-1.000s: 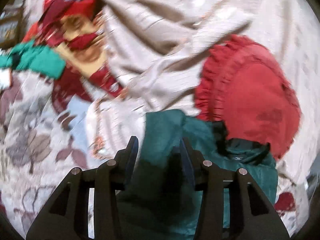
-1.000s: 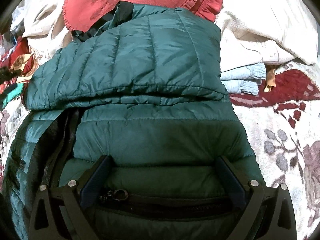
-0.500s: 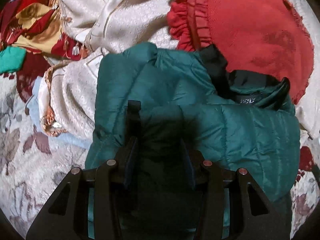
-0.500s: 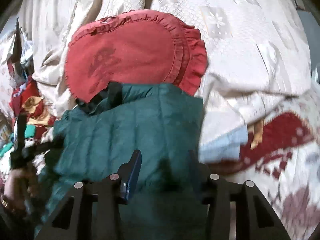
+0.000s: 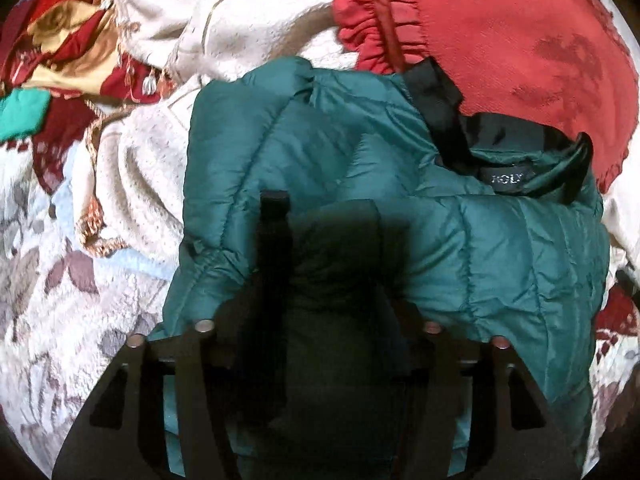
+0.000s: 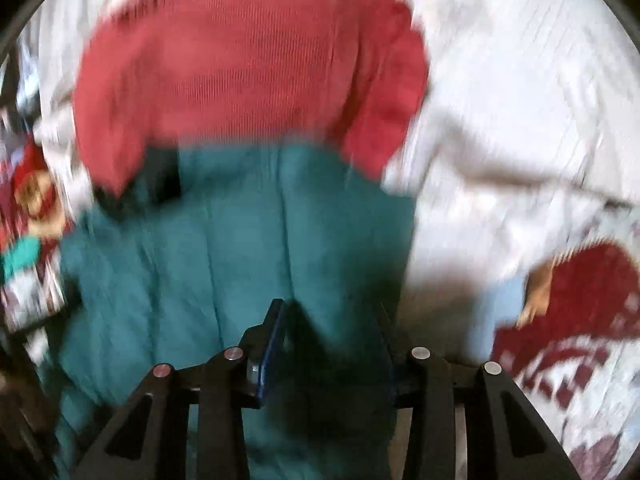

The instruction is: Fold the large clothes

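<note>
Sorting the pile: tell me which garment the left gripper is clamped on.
The green quilted puffer jacket, black collar; left gripper pinches its fold. The red ruffled piece and cream cloth lie beyond.

right view motion-blurred, jacket [image 5: 500, 248] bottom cropped

Whole view is smearing w/ motion blur. Right claw [image 6: 332, 320] is sitting at bottom centre, jaws pinching a raised fold of the teal quilted jacket [image 6: 224, 248], w/ fabric bunching btwn them. Jacket is filling the lower-left and middle. Red ruffled cushion [image 6: 248, 64] is lying just beyond it, its lower edge touching the jacket top. Cream cloth [image 6: 520, 100] is spreading across the right. Dark-red patterned bedspread [image 6: 580, 312] is showing at lower right.
</note>
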A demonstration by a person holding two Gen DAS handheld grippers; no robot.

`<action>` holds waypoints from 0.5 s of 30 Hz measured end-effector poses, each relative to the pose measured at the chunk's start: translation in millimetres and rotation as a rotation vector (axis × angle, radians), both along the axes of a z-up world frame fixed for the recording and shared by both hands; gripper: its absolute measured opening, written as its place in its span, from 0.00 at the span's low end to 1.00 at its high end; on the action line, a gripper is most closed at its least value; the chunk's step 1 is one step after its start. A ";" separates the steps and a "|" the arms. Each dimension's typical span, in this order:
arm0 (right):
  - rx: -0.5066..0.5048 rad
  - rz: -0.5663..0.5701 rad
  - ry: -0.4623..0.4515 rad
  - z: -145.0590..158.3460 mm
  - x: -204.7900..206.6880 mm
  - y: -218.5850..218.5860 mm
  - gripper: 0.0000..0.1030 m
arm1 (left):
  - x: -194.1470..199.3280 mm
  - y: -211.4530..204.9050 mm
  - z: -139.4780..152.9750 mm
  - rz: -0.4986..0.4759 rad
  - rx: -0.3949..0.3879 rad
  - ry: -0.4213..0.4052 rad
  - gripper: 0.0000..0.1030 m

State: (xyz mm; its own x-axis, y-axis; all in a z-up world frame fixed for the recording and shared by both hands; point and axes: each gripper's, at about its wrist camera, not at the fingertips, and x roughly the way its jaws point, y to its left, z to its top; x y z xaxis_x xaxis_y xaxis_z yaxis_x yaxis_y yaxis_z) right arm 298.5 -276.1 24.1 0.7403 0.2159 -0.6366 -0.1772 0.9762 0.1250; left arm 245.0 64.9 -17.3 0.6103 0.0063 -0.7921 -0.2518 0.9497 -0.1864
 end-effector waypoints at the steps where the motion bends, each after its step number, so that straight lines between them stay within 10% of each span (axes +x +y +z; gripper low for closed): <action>1: 0.007 -0.019 -0.034 9.4 5.8 -0.1 0.38 | 1.1 3.2 -2.2 0.002 -0.019 0.002 0.57; 8: -0.033 0.011 0.156 -36.0 73.9 26.6 0.44 | 8.2 5.8 -12.9 -0.021 -0.040 0.027 0.70; 15: -0.108 0.025 0.157 -33.9 71.4 35.0 0.44 | 3.2 1.8 -12.7 -0.004 0.010 0.021 0.69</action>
State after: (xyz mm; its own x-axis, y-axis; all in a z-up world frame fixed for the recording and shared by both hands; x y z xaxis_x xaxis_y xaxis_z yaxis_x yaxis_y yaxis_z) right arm 369.9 -241.1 -9.8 0.6250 0.1574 -0.7646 -0.1885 0.9809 0.0478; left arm 248.2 66.7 -30.0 0.5939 0.0121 -0.8045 -0.2519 0.9524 -0.1717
